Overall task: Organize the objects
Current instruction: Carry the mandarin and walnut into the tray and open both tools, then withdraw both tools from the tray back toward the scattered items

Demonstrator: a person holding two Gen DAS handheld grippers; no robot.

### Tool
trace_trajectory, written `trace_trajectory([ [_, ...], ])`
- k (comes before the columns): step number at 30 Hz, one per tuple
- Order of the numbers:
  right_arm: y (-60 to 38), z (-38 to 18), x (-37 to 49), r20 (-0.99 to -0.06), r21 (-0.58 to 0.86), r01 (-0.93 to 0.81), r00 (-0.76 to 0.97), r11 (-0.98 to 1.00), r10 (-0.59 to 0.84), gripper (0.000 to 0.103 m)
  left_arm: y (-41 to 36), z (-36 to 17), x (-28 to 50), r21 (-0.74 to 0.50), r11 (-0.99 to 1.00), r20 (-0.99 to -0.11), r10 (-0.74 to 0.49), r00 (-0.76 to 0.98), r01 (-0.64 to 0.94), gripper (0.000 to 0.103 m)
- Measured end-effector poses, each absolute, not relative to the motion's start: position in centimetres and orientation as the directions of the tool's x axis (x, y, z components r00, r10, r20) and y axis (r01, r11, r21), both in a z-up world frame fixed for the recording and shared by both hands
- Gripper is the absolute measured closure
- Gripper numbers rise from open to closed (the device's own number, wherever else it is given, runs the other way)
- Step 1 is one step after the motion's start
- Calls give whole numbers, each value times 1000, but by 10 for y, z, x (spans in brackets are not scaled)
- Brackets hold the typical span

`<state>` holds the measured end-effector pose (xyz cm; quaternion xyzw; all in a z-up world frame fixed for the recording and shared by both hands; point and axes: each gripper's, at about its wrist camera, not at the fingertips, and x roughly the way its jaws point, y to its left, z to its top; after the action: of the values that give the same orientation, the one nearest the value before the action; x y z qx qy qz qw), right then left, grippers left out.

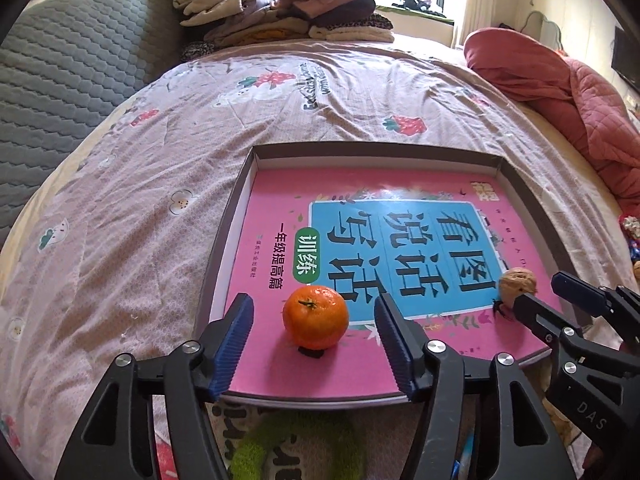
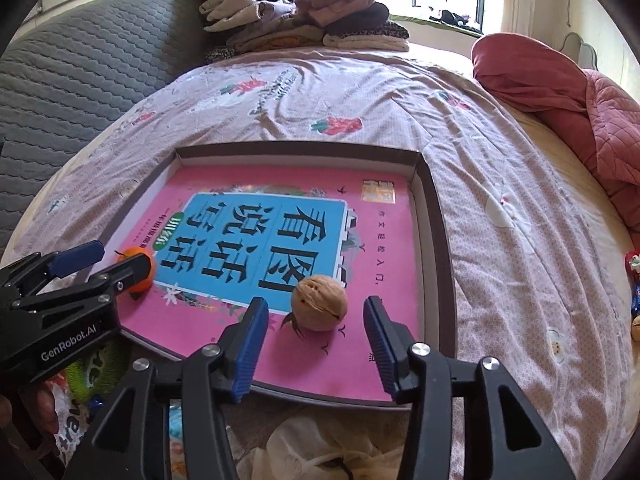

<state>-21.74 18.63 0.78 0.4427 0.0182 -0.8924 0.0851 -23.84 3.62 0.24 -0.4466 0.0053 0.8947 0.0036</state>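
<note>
A shallow brown box (image 1: 372, 151) lies on the bed and holds a pink book (image 1: 276, 216). An orange tangerine (image 1: 315, 316) rests on the book's near left part. My left gripper (image 1: 314, 318) is open, its blue pads on either side of the tangerine, not touching it. A tan walnut (image 2: 319, 308) rests on the book's near right part. My right gripper (image 2: 316, 320) is open around the walnut, not touching it. The walnut (image 1: 517, 283) also shows in the left wrist view, and the tangerine (image 2: 138, 270) in the right wrist view, half hidden by a left gripper finger.
A pile of folded clothes (image 1: 280, 12) sits at the far end of the bed. A red quilt (image 1: 560, 92) lies at the right. A grey padded headboard (image 1: 60, 60) is at the left. Small colourful items (image 2: 634, 296) lie at the right edge. Bags (image 2: 320, 448) lie below the box.
</note>
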Motion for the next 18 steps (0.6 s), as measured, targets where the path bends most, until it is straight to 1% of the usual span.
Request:
trace_trajectory([
  [6, 187, 25, -205, -765, 58, 175, -625, -983, -156, 49, 31, 20, -224, 0, -1000, -785, -2, -619, 4, 31],
  [8, 186, 32, -198, -752, 49, 180, -641, -982, -155, 46, 29, 27, -218, -3, -1000, -777, -2, -629, 6, 30],
  [18, 182, 63, -158, -676, 37, 203, -716, -978, -174, 39, 20, 53, -177, -15, -1000, -739, -3, -674, 20, 29],
])
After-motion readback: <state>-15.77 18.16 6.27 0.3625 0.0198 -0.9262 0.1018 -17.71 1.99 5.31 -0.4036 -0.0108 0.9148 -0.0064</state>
